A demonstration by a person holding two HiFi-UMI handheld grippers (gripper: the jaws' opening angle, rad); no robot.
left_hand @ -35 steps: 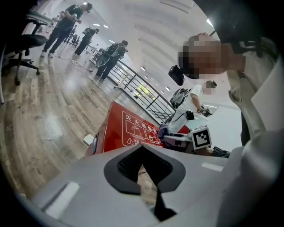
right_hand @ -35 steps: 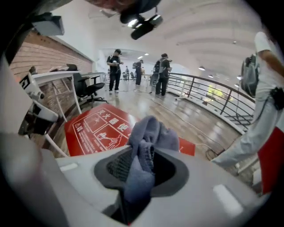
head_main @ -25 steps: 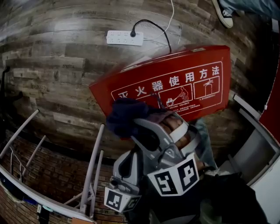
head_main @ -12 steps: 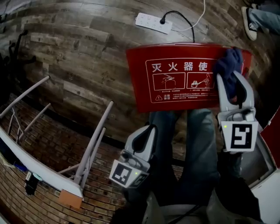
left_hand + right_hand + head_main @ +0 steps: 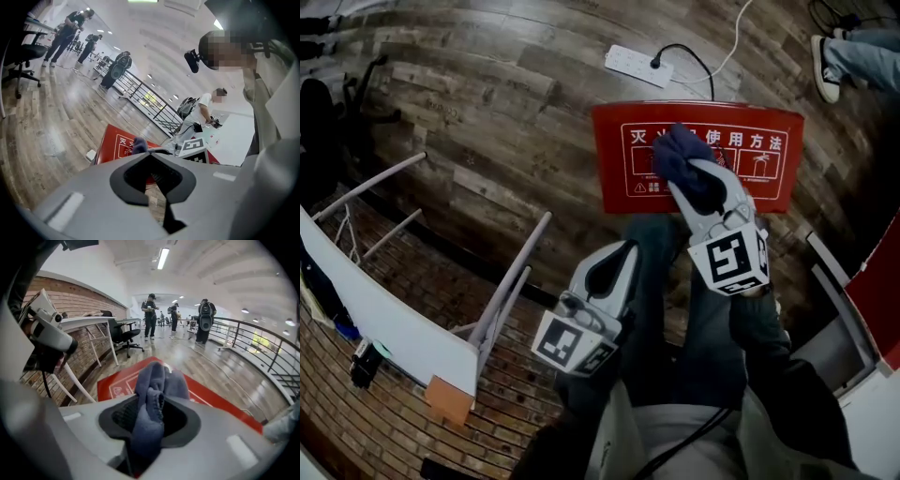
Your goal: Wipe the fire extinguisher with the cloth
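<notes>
A red fire extinguisher box (image 5: 769, 178) lies on the wooden floor, its face printed with white instructions. My right gripper (image 5: 692, 180) hovers over the box's middle with a dark blue cloth (image 5: 678, 153) bunched between its jaws. The jaws are opening, and the cloth (image 5: 151, 401) is still wedged between them above the red box (image 5: 115, 385). My left gripper (image 5: 617, 261) hangs shut and empty nearer the person's legs, short of the box. From the left gripper view the box (image 5: 112, 146) and the cloth (image 5: 139, 143) lie ahead.
A white power strip (image 5: 637, 66) with a black cable lies beyond the box. White table legs (image 5: 511, 281) stand at the left over brick paving. A red and white cabinet (image 5: 872, 300) stands at the right. A person's shoe (image 5: 823, 70) is at the far right.
My right gripper has swept the cloth from the box's right end back towards its middle, after first crossing from the left. My left gripper has risen a little.
</notes>
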